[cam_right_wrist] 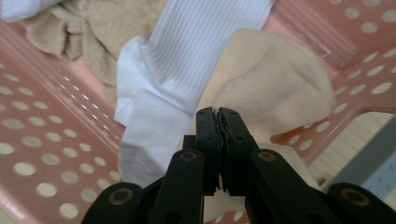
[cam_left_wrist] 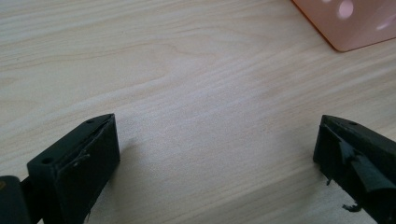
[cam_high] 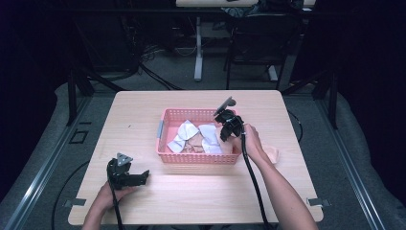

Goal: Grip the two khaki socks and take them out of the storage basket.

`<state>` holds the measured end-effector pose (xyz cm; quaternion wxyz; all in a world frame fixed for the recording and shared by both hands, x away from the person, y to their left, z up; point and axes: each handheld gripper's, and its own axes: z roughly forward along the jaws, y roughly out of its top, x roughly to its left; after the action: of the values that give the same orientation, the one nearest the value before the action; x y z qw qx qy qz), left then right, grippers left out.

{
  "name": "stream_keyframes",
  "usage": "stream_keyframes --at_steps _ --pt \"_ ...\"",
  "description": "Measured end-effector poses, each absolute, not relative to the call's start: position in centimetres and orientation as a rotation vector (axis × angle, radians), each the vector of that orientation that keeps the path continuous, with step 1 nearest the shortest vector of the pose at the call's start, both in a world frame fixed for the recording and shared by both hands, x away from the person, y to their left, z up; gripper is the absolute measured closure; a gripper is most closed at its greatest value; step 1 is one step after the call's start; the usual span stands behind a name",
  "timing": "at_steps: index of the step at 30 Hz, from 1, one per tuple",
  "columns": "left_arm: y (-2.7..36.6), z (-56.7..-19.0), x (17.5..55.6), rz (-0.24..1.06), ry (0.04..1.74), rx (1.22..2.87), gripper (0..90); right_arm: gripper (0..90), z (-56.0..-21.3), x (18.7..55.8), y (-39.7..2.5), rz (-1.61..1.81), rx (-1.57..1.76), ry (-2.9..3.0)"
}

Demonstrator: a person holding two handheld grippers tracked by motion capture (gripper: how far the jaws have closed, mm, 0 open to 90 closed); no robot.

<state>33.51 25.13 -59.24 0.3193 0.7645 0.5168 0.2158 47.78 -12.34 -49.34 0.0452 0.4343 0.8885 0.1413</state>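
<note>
A pink perforated basket stands mid-table with white socks and beige socks in it. My right gripper reaches into its right end. In the right gripper view the right gripper is shut, pinching a fold of a beige sock that lies beside a ribbed white sock. My left gripper rests low on the table at front left, apart from the basket. Its jaws stand wide open over bare wood, with a basket corner at upper right.
Another beige sock lies on the table just right of the basket, by the person's right wrist. Table legs and cables stand on the dark floor behind the table.
</note>
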Motion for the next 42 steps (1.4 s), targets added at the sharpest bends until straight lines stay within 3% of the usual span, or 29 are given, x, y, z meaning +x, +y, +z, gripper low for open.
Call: stream_keyframes --at_steps 42 --pt "25.1 -59.2 33.5 0.568 1.354 2.013 0.5 87.7 -40.9 46.4 -13.7 0.728 1.246 2.725"
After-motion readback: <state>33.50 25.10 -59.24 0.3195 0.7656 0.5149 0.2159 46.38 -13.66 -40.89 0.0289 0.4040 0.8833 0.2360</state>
